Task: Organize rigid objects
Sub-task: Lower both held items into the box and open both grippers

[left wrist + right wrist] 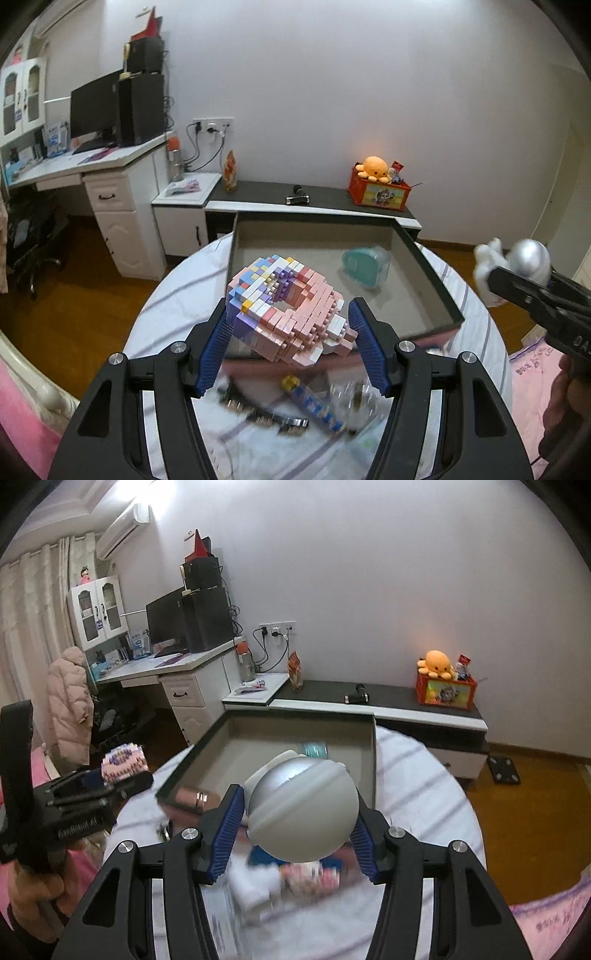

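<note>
My left gripper [290,323] is shut on a pastel pink, purple and blue brick-built model [288,306], held in the air in front of a dark-rimmed box [432,273]. The box stands on a round table with a striped cloth [166,295]. A teal translucent container [365,266] lies inside the box. My right gripper [301,816] is shut on a silver round-headed toy with a white body [303,805], also lifted in front of the box [369,760]. Each view shows the other gripper off to its side: the right one [517,286], the left one [122,775].
Blurred small items lie on the cloth below the grippers: a dark strip [258,413], a blue tube [314,406], a pink-and-white pack [310,878]. Behind the table runs a low dark-topped cabinet [325,199] with a red toy box [380,194]. A desk [92,162] stands left.
</note>
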`<state>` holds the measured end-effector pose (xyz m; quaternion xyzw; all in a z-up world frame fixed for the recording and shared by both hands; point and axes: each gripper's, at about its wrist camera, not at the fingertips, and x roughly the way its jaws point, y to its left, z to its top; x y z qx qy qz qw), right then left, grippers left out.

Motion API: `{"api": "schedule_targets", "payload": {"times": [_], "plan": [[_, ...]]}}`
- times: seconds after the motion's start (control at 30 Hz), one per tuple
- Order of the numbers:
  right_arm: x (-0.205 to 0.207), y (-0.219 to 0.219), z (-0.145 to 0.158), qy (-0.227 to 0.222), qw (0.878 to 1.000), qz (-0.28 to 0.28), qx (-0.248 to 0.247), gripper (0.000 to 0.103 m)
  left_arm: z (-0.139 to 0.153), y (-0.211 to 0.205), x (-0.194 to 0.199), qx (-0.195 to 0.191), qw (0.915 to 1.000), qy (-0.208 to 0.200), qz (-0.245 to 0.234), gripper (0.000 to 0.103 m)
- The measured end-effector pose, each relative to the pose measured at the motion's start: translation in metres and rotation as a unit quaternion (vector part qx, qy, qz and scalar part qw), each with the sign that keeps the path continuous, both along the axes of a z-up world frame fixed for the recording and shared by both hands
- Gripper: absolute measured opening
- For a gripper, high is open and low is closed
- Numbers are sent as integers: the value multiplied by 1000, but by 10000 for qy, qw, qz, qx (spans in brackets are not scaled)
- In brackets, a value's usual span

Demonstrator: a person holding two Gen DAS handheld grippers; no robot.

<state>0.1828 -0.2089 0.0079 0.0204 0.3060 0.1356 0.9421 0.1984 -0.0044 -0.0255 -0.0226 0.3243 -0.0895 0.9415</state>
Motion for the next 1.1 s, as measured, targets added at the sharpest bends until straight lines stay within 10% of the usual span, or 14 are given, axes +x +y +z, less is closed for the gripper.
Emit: {"api": "schedule_targets", "payload": {"times": [0.7,0.83,1.1], "plan": [[131,10,-86,1428,9893,-84,-291,56,-79,-37,127,224,9908,1326,-167,66],[136,8,-98,1596,9864,-139,-368,56,-76,-39,125,355,9913,1257,-135,97],[120,2,-88,1305,9909,-210,-265,103,-41,-16,93,297,9976,576,225,103]]}}
